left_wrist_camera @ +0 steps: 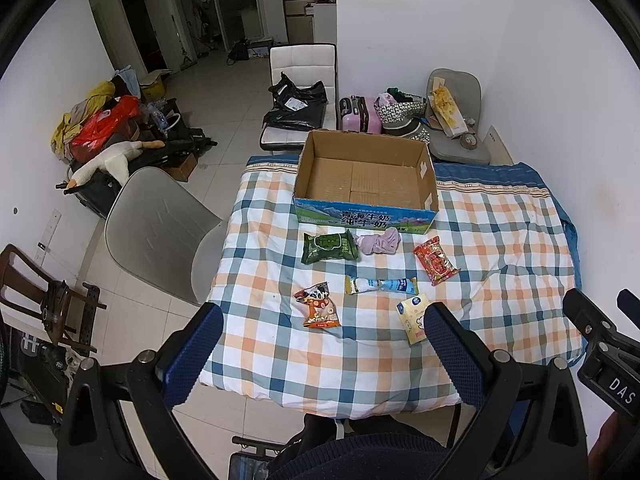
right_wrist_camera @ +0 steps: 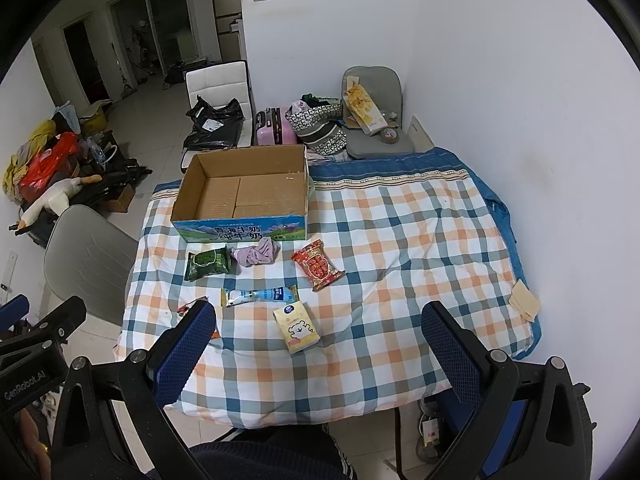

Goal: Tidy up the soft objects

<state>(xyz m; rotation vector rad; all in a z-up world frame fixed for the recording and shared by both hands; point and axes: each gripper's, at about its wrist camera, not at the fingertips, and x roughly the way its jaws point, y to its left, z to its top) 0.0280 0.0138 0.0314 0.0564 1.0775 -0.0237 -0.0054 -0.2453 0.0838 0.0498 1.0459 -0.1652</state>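
An empty open cardboard box stands at the far side of the checked table cover. In front of it lie a green packet, a purple cloth, a red packet, a blue-white tube packet, an orange snack packet, partly hidden behind my right gripper's left finger, and a yellow tissue pack. My left gripper and right gripper are both open and empty, held above the near table edge.
A grey chair stands at the table's left. A white chair with black bags, a pink suitcase and another grey chair with clutter are behind the table. A white wall runs along the right. A folded tan cloth lies at the table's right edge.
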